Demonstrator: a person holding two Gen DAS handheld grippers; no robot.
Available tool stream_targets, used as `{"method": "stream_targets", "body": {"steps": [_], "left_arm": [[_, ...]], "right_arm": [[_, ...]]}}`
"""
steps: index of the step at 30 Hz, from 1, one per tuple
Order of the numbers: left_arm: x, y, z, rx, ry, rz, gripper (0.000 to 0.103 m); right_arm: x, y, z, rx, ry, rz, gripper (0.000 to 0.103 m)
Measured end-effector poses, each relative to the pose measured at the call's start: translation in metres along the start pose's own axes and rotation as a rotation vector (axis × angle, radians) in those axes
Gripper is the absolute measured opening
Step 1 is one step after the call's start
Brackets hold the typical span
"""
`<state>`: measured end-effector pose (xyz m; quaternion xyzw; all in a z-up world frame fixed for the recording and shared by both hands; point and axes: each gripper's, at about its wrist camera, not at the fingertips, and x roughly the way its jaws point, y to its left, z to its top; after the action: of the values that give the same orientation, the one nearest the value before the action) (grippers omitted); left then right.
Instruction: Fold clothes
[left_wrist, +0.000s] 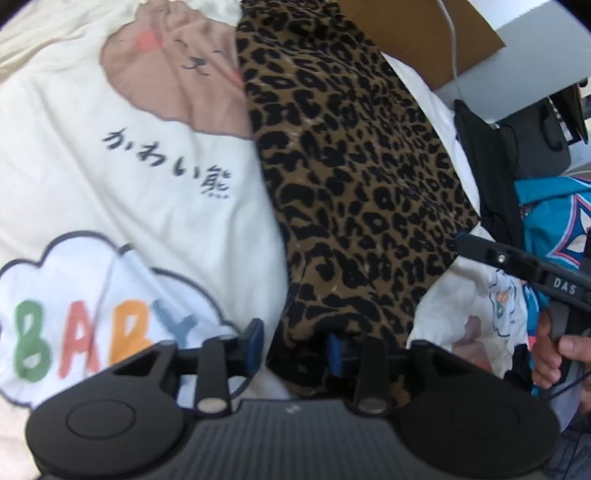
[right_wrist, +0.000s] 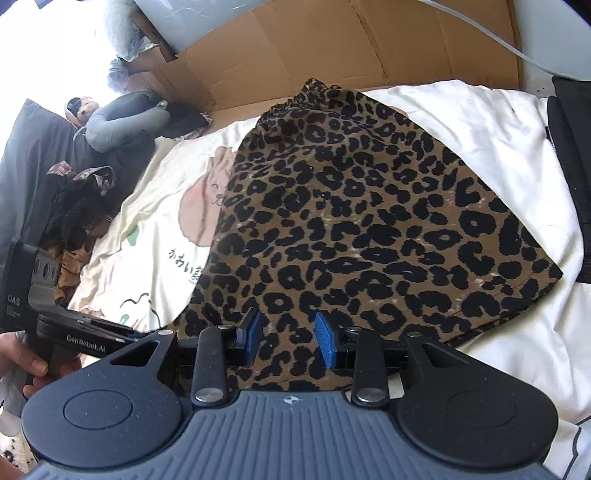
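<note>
A leopard-print garment (left_wrist: 351, 166) (right_wrist: 369, 221) lies spread flat on a cream bedspread (left_wrist: 110, 184) printed with a bear and a "BABY" cloud. My left gripper (left_wrist: 294, 347) is open at the garment's near left corner. Its left pad is over the bedspread and the cloth's edge drapes against its right pad. My right gripper (right_wrist: 290, 336) is open low over the garment's near hem, with flat leopard cloth showing in the gap between its blue pads. In the left wrist view its fingers (left_wrist: 480, 251) reach the garment's right edge, and a hand (left_wrist: 554, 358) holds its handle.
Flattened cardboard (right_wrist: 332, 48) stands behind the bed. A grey neck pillow (right_wrist: 122, 118) and a dark heap of clothes (right_wrist: 81, 199) lie at the far left. A teal printed garment (left_wrist: 554, 214) and a black item (left_wrist: 491, 166) sit by the bed's right side.
</note>
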<state>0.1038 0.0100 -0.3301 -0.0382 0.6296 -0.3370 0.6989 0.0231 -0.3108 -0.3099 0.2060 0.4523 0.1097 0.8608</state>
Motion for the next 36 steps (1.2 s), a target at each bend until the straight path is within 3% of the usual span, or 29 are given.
{"method": "stream_targets", "body": {"steps": [1,4,6,8,10,13,17,20,25,28,36], "left_arm": [[0.003,-0.002,0.002,-0.004,-0.008,-0.005,0.05],[0.012,-0.003,0.004,-0.005,-0.004,-0.003,0.048],[0.014,-0.004,0.002,0.008,0.019,-0.005,0.039],[0.015,0.001,-0.001,0.001,0.052,-0.009,0.013],[0.014,0.01,-0.005,-0.023,0.07,0.006,0.008],[0.007,0.02,-0.007,-0.078,0.091,0.001,0.007],[-0.004,0.018,-0.009,-0.031,0.112,0.062,0.003],[-0.016,0.021,-0.009,-0.019,0.121,0.067,0.003],[-0.04,0.02,0.002,-0.037,0.067,0.014,0.008],[-0.047,0.01,0.012,-0.026,0.025,-0.054,0.011],[-0.018,-0.033,0.021,0.072,0.029,-0.188,0.013]], "right_arm": [[-0.001,-0.003,-0.001,0.002,0.0,-0.007,0.037],[0.0,-0.014,-0.003,0.022,-0.005,-0.033,0.037],[0.003,-0.023,-0.004,0.044,-0.009,-0.058,0.037],[0.006,-0.031,-0.005,0.062,-0.01,-0.089,0.037],[0.008,-0.037,-0.006,0.075,-0.003,-0.127,0.037],[0.011,-0.046,-0.01,0.095,0.003,-0.157,0.037],[0.01,-0.047,-0.016,0.08,0.003,-0.174,0.037],[0.008,-0.046,-0.016,0.091,0.001,-0.179,0.038],[0.003,-0.046,-0.016,0.107,-0.016,-0.176,0.038],[0.002,-0.045,-0.016,0.112,-0.022,-0.173,0.038],[0.003,-0.044,-0.017,0.117,-0.021,-0.171,0.038]]}}
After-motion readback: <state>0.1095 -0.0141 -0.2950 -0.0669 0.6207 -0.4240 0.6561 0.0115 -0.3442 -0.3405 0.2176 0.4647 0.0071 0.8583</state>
